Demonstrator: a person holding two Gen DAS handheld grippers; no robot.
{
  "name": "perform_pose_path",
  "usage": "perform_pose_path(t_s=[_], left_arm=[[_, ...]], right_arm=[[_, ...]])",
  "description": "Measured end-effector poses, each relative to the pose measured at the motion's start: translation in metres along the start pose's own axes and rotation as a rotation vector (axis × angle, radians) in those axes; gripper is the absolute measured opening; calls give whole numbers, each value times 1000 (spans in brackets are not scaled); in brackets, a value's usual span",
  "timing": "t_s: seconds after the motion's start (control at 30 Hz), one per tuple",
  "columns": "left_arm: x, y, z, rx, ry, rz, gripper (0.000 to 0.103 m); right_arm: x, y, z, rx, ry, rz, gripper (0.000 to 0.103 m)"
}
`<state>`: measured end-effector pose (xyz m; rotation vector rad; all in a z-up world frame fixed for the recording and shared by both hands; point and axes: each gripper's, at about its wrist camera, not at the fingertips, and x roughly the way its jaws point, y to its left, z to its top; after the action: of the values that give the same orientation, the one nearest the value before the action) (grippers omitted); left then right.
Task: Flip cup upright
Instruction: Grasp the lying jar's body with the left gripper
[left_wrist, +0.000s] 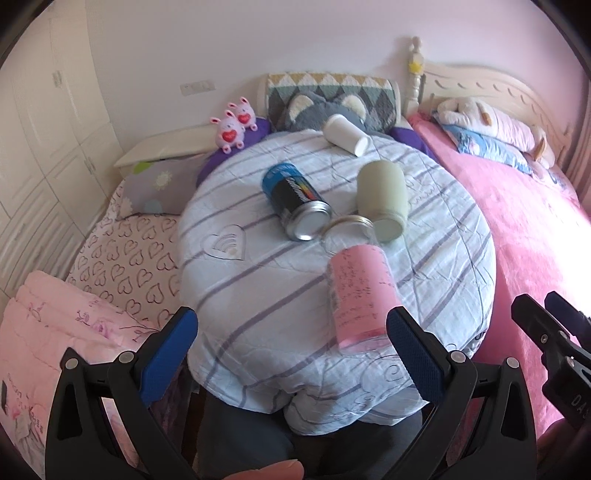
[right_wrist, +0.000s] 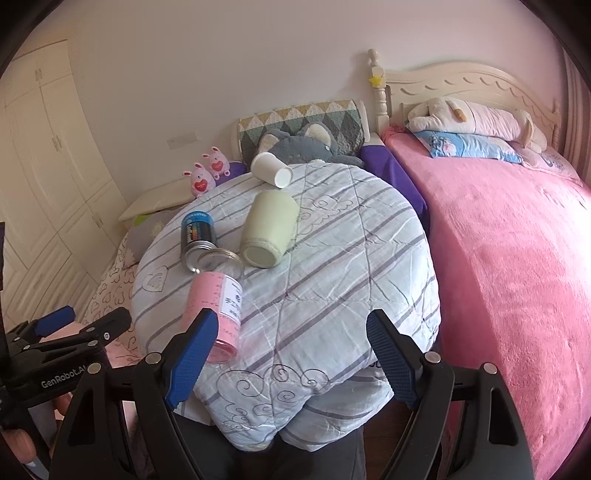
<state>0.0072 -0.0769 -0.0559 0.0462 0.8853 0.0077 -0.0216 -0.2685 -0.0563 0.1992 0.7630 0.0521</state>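
A: Claws? Near end first.
B: left gripper wide, holding nothing. right gripper wide too, nothing in it. Both hover at the near edge of the striped quilt.
A: Cups?
B: All on their sides. Pink-labelled glass jar nearest, beside the left gripper's right finger. Past it, blue-black can and green cup. White paper cup farthest, by the grey plush.
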Motion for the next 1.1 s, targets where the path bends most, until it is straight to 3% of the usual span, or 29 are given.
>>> perform_pose_path(t_s=[0.23,0.53,1.0,1.1], left_arm=[[36,-29,18,-6,84,-59,103],[90,-52,36,-42,193,-29,103],[140,-44,46,-167,342,-32,103],[147,-42,46,-183,369,-48,93]], right_arm=[[21,-27,4,42,38,5,84],[63,-59,17,83,99,22,84],[107,-61,29,67,159,73,83],[111,-63,31,66,164,71,83]])
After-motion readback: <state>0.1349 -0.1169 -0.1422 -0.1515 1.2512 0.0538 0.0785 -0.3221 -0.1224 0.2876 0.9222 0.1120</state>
